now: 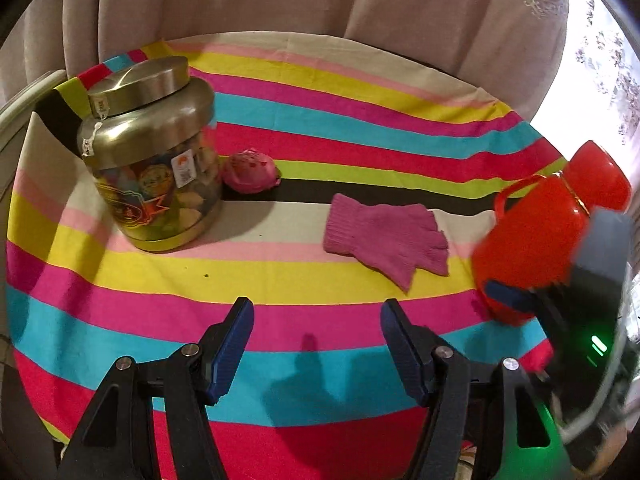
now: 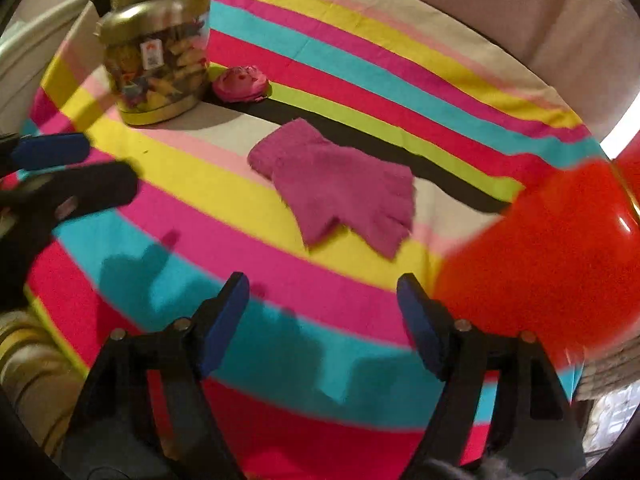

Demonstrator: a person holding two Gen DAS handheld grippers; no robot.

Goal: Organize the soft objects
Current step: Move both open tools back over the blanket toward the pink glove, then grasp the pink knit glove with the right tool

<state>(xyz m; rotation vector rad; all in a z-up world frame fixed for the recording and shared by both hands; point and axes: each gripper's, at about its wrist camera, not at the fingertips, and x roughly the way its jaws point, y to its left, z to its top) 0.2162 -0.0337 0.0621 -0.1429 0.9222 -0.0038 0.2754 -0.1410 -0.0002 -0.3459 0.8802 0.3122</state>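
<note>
pink glove point(image 1: 384, 236) lying flat, fingers toward red container point(image 1: 532, 240)

One pink glove point(image 1: 384, 240), one pink pouch point(image 1: 250, 176), one gold-lidded jar point(image 1: 154, 152), one red container point(image 1: 536, 240), one striped cloth point(image 1: 320, 120).

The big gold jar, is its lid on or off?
On. The gold jar stands upright on the striped cloth, and its metal lid sits across the top, covering the opening.
</note>
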